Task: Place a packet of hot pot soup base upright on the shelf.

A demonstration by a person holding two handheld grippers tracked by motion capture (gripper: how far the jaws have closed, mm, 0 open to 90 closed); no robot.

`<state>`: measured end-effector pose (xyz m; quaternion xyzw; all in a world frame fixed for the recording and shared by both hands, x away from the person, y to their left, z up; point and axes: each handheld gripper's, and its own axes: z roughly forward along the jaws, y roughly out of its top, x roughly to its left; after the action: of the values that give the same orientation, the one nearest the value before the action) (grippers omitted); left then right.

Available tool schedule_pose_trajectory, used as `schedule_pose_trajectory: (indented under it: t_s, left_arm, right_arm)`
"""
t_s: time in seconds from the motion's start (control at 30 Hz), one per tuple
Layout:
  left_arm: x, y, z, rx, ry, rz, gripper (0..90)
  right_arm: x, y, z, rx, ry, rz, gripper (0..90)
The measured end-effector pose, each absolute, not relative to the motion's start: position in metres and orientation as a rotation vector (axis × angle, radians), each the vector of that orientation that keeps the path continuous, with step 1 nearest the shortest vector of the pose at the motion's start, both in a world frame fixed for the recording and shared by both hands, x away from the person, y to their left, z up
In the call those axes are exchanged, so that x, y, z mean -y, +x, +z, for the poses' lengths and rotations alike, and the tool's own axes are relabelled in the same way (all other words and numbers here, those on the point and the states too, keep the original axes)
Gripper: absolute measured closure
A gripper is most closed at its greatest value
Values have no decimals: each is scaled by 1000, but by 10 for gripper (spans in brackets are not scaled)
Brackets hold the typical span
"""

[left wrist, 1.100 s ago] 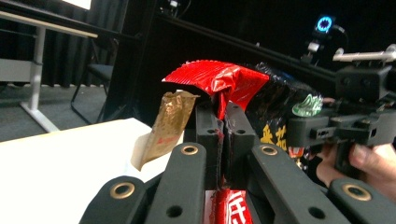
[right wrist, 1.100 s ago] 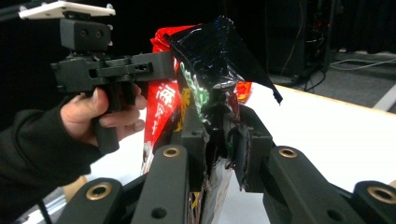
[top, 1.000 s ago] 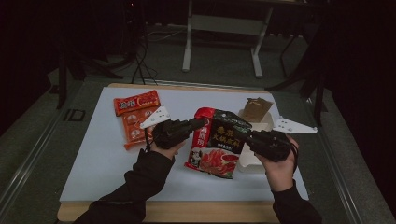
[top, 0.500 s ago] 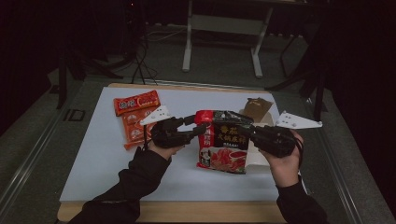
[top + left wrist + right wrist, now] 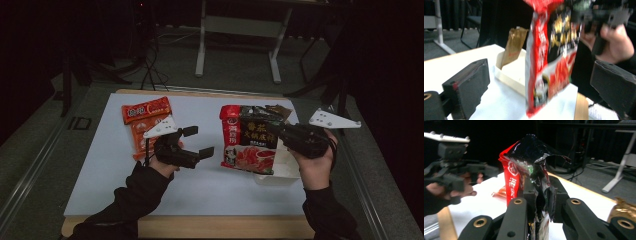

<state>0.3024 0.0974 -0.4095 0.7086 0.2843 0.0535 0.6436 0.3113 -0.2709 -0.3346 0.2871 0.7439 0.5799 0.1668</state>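
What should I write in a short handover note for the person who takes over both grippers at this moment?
Left gripper: open, holding nothing, beside the bag and apart from it.
Right gripper: shut on the top edge of the red and black bag, which hangs upright above the near end of the white box.
A gold pouch leans in the box at its far end. Two orange packets lie on the white mat, behind the left gripper.
Done: bag is lifted and held by one gripper.
Left, probably: lower the bag into the box, then handle the orange packets.
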Motion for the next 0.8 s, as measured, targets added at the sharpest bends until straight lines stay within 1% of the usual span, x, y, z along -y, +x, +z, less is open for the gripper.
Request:
schedule_pose_trajectory:
  t_s: [0.27,0.47,0.8]
  left_arm:
    - [-117,291,-421,-679,1635,125,11]
    - [-127,280,-427,-686,1653,179,12]
    - [-151,261,-447,-723,1725,198,12]
  right_arm:
    - [294,324,-320,-2027,859,1649,788]
    - [310,332,-313,-1962,872,1600,787]
    - [332,352,-326,-1914,932,1571,786]
